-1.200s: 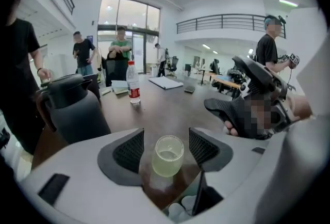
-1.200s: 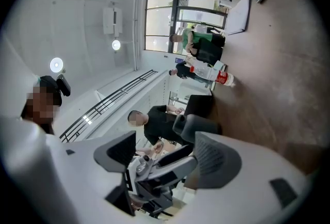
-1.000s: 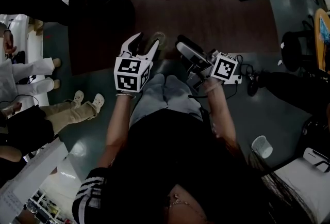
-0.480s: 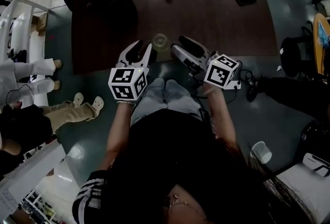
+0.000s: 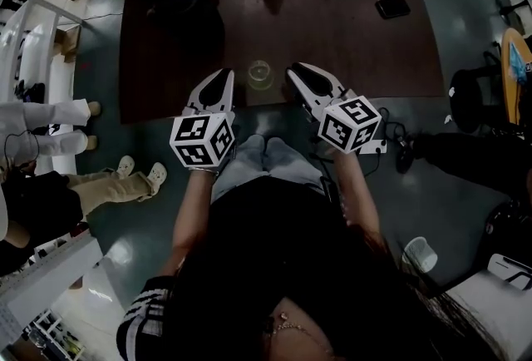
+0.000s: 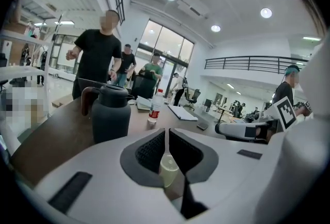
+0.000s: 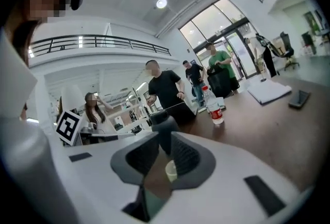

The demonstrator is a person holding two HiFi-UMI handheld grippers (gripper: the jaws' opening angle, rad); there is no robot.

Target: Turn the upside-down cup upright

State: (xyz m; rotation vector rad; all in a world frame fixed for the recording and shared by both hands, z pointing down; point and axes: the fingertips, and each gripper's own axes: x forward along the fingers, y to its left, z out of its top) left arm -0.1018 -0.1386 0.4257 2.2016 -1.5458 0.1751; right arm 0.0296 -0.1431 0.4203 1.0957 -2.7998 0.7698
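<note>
My left gripper [image 5: 223, 78] and right gripper [image 5: 298, 71] have both just been closing to a narrow slit, with nothing between the jaws of either. The small translucent plastic cup [image 5: 260, 74] stands free between the two tips, just beside each, near the front edge of the dark brown wooden table [image 5: 349, 27]; its mouth appears to face up. Light and unheld, it could be knocked over or off that edge if either tip swings inward.
</note>
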